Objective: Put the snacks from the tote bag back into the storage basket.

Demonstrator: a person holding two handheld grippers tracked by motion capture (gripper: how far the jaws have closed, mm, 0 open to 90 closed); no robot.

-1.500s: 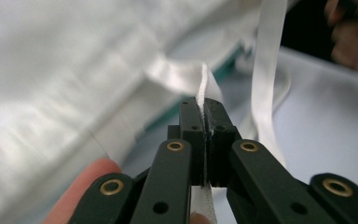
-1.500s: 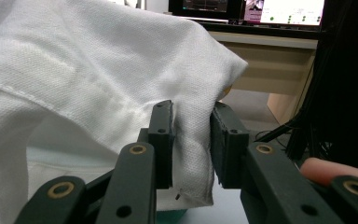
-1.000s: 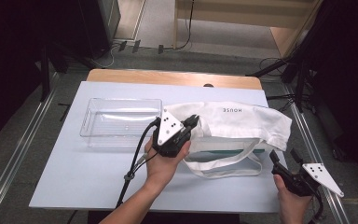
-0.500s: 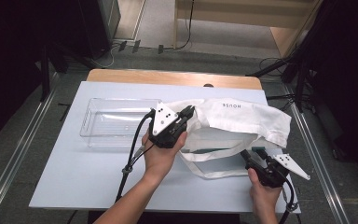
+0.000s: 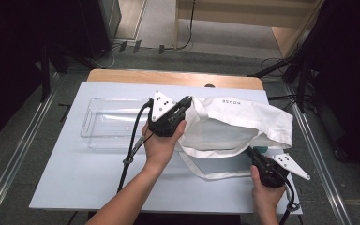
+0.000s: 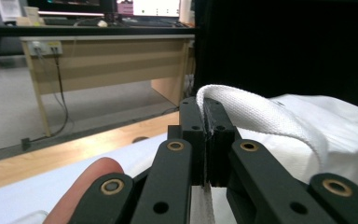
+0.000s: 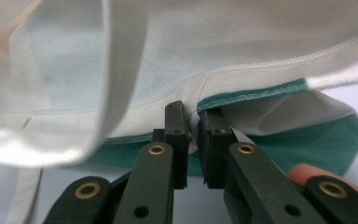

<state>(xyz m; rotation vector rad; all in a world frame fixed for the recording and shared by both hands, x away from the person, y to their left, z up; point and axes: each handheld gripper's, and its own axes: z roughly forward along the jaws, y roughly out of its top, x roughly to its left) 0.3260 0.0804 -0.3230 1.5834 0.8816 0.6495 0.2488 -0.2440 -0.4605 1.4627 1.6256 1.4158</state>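
Observation:
A white tote bag (image 5: 243, 122) with teal lining (image 7: 317, 140) lies at the right of the white table (image 5: 75, 187). My left gripper (image 5: 187, 101) holds up the bag's left edge and is shut on a white woven strap (image 6: 261, 116), which arches out of the jaws (image 6: 208, 107). My right gripper (image 5: 249, 151) is at the bag's near lower rim. In the right gripper view its jaws (image 7: 193, 116) pinch the hemmed rim (image 7: 261, 70), with cloth bunched between them. A second strap (image 5: 215, 176) loops loose on the table in front of the bag.
A clear plastic tray (image 5: 108, 122) rests left of the bag, just behind my left hand. A wooden strip (image 5: 168, 77) borders the table's far edge. Metal rails (image 5: 9, 164) run along both sides. Cables trail from both grippers.
My right gripper has moved left and forward from the table's right front corner up to the bag's rim. My left gripper has moved slightly farther away, carrying the strap.

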